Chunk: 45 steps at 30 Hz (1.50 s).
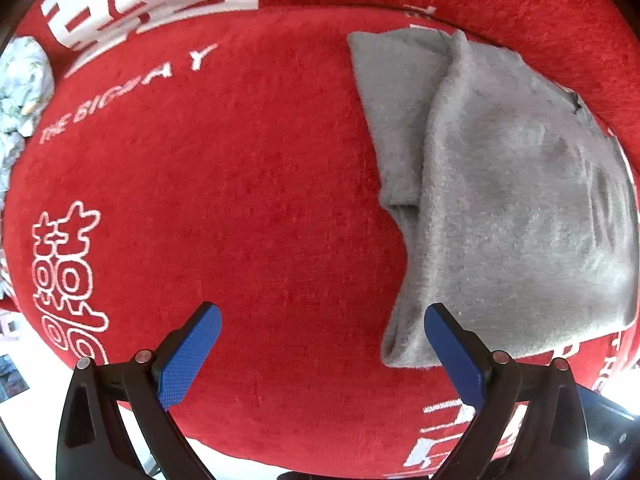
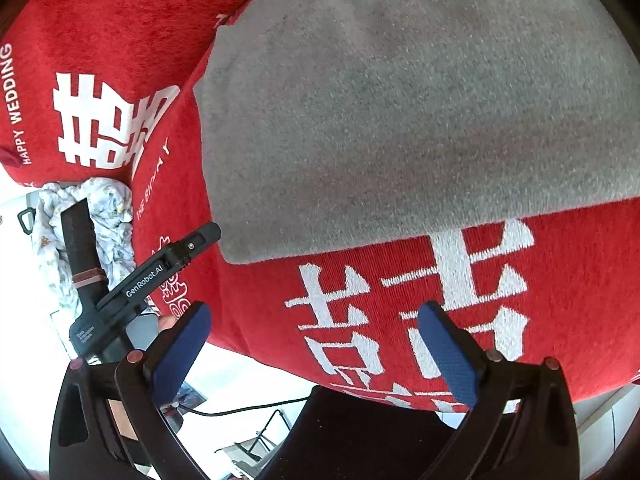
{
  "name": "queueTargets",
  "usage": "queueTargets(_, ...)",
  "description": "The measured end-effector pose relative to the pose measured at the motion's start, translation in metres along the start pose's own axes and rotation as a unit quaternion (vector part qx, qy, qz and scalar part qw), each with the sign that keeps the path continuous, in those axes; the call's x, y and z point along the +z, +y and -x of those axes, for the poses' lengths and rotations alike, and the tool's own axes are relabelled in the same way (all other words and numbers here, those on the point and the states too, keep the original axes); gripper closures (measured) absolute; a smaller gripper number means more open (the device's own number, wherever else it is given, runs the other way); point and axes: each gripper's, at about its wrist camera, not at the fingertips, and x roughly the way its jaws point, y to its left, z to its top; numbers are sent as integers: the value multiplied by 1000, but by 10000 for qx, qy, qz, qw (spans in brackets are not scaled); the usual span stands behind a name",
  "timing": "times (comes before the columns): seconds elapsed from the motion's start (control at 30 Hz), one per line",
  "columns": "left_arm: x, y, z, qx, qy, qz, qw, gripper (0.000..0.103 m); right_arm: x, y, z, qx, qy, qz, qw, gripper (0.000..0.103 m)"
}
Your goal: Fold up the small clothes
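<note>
A fuzzy grey garment [image 1: 500, 200] lies folded into a thick, soft-edged slab on the red cover [image 1: 240, 200] (plush, with white lettering). The left gripper [image 1: 322, 354] hovers beside its near corner, jaws wide and empty; the right gripper [image 2: 314, 354] likewise gapes over the cover's edge. A crumpled floral cloth [image 2: 100, 216] is partly hidden.

A red cover [image 1: 248, 184] with white lettering spreads under and ahead of both sets of jaws. A crumpled floral cloth [image 1: 22, 84] lies far left of them.
</note>
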Motion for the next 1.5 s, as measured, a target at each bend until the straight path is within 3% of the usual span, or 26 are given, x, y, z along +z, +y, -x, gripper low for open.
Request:
queueTargets(0.2, 2, 27, -3, -233, -16, 127, 9996, 1, 2, -6, -4, 196, -18, -168, 9997, 0)
queueTargets(0.33, 10, 50, -2, -482, -152, 304, 9983, 1, 2, -11, -13, 611, -32, -385, 9974, 0)
queueTargets(0.43, 16, 69, -2, -889, -222, 534, 9944, 1, 3, -14, -24, 1012, -22, -572, 9932, 0)
queueTargets(0.57, 24, 84, -5, -1325, -228, 666, 9887, 1, 2, -18, -43, 1668, -210, -969, 9810, 0)
queueTargets(0.8, 33, 79, -18, -2173, -5, 563, 9745, 1, 11, -14, -63, 2384, -655, -1520, 9569, 1)
queueTargets(0.87, 36, 73, -18, -2373, 65, 561, 9698, 1, 16, -12, -64, 2455, -716, -1675, 9521, 6)
queueTargets(0.9, 38, 72, -19, -2509, 110, 585, 9662, 1, 18, -12, -65, 2457, -698, -1743, 9510, 30)
queueTargets(0.93, 40, 71, -20, -2605, 145, 615, 9634, 1, 22, -13, -69, 2421, -590, -1870, 9502, 77)
queueTargets(0.97, 42, 73, -22, -2701, 189, 663, 9604, 1, 25, -16, -72, 2461, -512, -1994, 9471, 96)
queueTargets(1.03, 45, 69, -22, -2814, 227, 694, 9568, 1, 28, -17, -66, 2714, -609, -1980, 9399, 95)
queueTargets(1.13, 49, 48, -19, -3041, 267, 686, 9498, 1, 34, -4, -40, 2839, -762, -1497, 9440, 95)
queueTargets(1.3, 79, 23, -32, -3692, 560, 718, 9249, 1, 38, 13, -7, 2871, -887, -958, 9490, 95)
queueTargets(1.4, 95, 1, -30, -3950, 556, 593, 9151, 1, 36, 15, -4, 2856, -857, -850, 9507, 95)
queueTargets(1.43, 98, -6, -28, -3972, 546, 523, 9146, 2, 35, 16, -6, 2798, -813, -823, 9531, 95)
queueTargets(1.5, 102, -21, -25, -3782, 478, 351, 9238, 23, 30, 12, -13, 2591, -659, -793, 9603, 95)
